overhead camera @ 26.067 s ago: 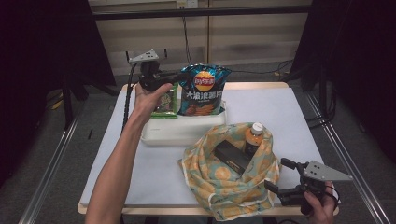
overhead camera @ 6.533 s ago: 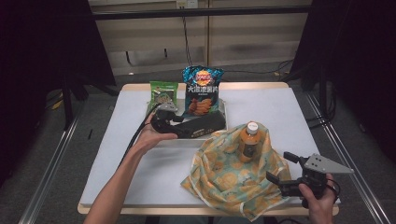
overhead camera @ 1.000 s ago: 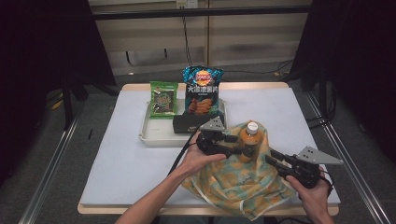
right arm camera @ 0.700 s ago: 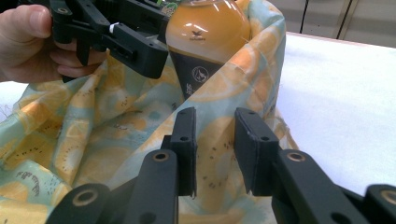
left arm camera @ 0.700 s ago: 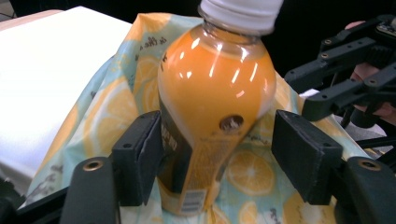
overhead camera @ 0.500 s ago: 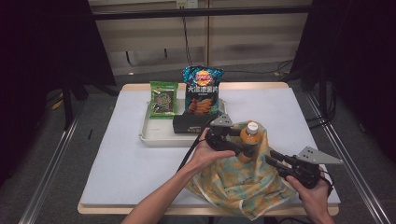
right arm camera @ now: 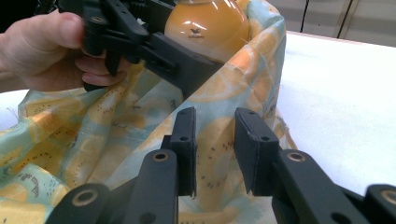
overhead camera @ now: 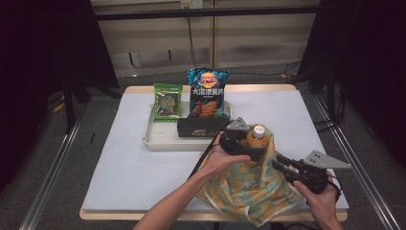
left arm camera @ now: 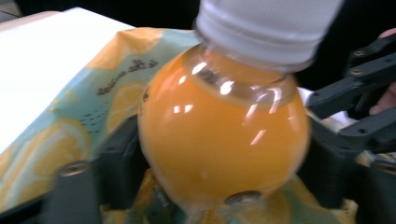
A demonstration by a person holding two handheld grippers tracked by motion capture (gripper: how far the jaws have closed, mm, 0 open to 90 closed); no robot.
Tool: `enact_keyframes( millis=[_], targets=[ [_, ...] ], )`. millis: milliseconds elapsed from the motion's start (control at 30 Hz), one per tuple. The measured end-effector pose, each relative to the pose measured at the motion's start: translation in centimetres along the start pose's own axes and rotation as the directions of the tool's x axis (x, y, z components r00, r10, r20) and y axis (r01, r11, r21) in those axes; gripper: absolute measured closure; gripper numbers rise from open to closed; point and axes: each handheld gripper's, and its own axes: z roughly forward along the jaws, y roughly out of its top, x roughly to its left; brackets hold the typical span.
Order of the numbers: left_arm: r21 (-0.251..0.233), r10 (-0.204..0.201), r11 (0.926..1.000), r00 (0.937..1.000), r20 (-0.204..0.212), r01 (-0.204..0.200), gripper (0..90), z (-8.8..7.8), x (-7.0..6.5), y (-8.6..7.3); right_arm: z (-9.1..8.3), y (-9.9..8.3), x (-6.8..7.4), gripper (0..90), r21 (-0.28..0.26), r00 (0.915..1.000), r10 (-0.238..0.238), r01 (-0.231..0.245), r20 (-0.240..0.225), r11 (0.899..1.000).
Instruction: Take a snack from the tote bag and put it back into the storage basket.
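Left gripper view: left gripper (left arm camera: pixel 219 186) jaws, just opened wider, straddle juice bottle (left arm camera: pixel 224 140), pads apart; smooth, heavy—grab shoulder. Right gripper (right arm camera: pixel 214 151) pinches soft cloth bag (right arm camera: pixel 224 140).

Upright orange-juice bottle (overhead camera: pixel 257 139), white-capped, stands inside the lemon-print cloth bag (overhead camera: pixel 244 187).

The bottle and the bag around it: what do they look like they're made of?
The bottle looks like clear, glossy plastic: sharp highlights on its rounded shoulder, orange liquid showing through, and a ribbed white cap, probably plastic too. The bag looks like soft, matte woven cloth, printed with citrus slices; it folds and drapes limply, and loose threads show at one edge.
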Motion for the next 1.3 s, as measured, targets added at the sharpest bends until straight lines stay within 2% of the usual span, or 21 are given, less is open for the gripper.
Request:
enact_keyframes(
  millis=[100, 300, 433, 533, 567, 667, 867, 967, 1167, 1200, 1300],
  targets=[
    [0.016, 0.017, 0.9997, 0.9999, 0.0, -0.017, 30.5, -0.2, -0.1, 0.1, -0.1, 0.0, 0.0, 69.6, -0.002, 1.0, 0.006, -0.006, -0.002, 1.0],
    [0.028, 0.045, 0.9986, 0.9979, 0.047, -0.046, 30.8, -1.2, -0.5, -0.1, 0.0, 0.0, 0.0, 70.0, -0.001, 1.0, 0.004, -0.004, -0.001, 1.0],
    [0.045, 0.076, 0.9958, 0.994, 0.078, -0.08, 30.8, -2.2, -0.9, -0.1, 0.0, 0.0, -0.1, 70.6, -0.001, 1.0, 0.002, -0.002, -0.002, 1.0],
    [0.041, 0.093, 0.9943, 0.9902, 0.104, -0.098, 30.8, -3.1, -1.0, 0.0, -0.1, 0.0, -0.1, 70.9, 0.0, 1.0, 0.007, -0.007, 0.001, 1.0],
    [0.035, 0.089, 0.995, 0.9895, 0.114, -0.093, 30.8, -3.4, -1.1, -0.1, -0.1, 0.0, -0.1, 71.0, 0.0, 1.0, 0.007, -0.007, 0.001, 1.0],
    [0.046, 0.11, 0.992, 0.9846, 0.136, -0.117, 30.8, -4.2, -1.4, -0.2, -0.1, 0.0, -0.1, 71.0, 0.0, 1.0, 0.006, -0.006, 0.002, 1.0],
    [0.054, 0.125, 0.9895, 0.9802, 0.154, -0.134, 30.8, -5.1, -1.3, -1.2, -0.1, 0.0, 0.0, 71.0, -0.002, 1.0, 0.003, -0.003, -0.003, 1.0],
    [0.08, 0.142, 0.9846, 0.9781, 0.152, -0.156, 30.6, -5.1, -1.2, -1.6, -0.1, 0.0, 0.0, 71.0, -0.002, 1.0, 0.002, -0.002, -0.002, 1.0],
    [0.064, 0.122, 0.9892, 0.9819, 0.145, -0.132, 30.1, -5.4, -0.9, -2.0, -0.2, 0.0, 0.0, 71.0, -0.003, 1.0, 0.002, -0.002, -0.001, 1.0],
    [0.057, 0.108, 0.9915, 0.9843, 0.14, -0.117, 30.0, -5.4, -0.9, -2.1, -0.2, 0.0, 0.0, 71.0, -0.003, 1.0, 0.001, -0.001, -0.002, 1.0],
    [0.051, 0.098, 0.9932, 0.9869, 0.128, -0.105, 29.7, -5.5, -1.0, -2.2, -0.1, 0.0, 0.0, 71.0, -0.001, 1.0, 0.001, -0.001, -0.006, 1.0]
  ],
)
